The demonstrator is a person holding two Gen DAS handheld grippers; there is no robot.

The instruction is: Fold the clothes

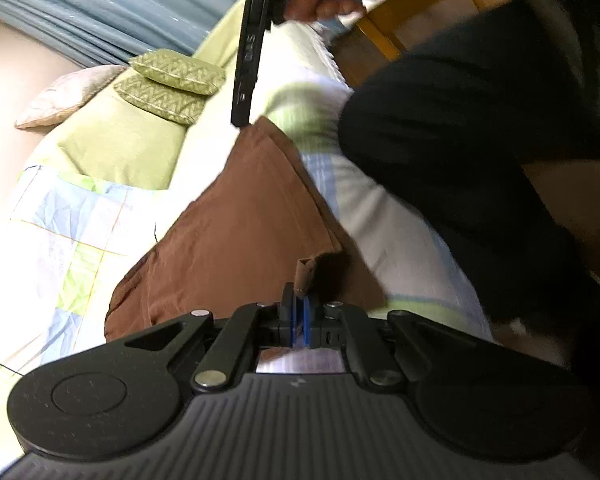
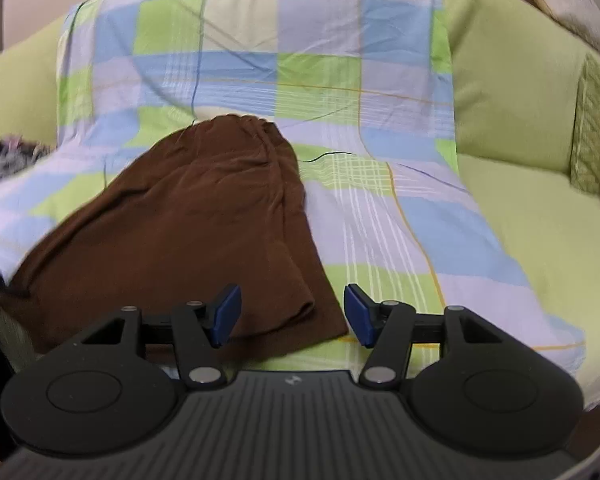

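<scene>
Green sofa (image 2: pixel 512 128) fills the scene, its seat and backrest draped with a checked sheet (image 2: pixel 259 40) in blue, green and lilac. Two patterned green cushions (image 1: pixel 171 84) are stacked at the sofa's far end in the left wrist view, with a pale pillow (image 1: pixel 65 94) beside them. Brown garment (image 2: pixel 187 220) lies on the sheet, partly folded, its gathered waistband toward the backrest and its hem near the front edge. The left gripper (image 1: pixel 300 304) has its blue pads pressed together on a small pinch of the garment's near edge. The right gripper (image 2: pixel 291 312) hovers over the garment's near right corner with its pads apart and nothing pressed between them.
</scene>
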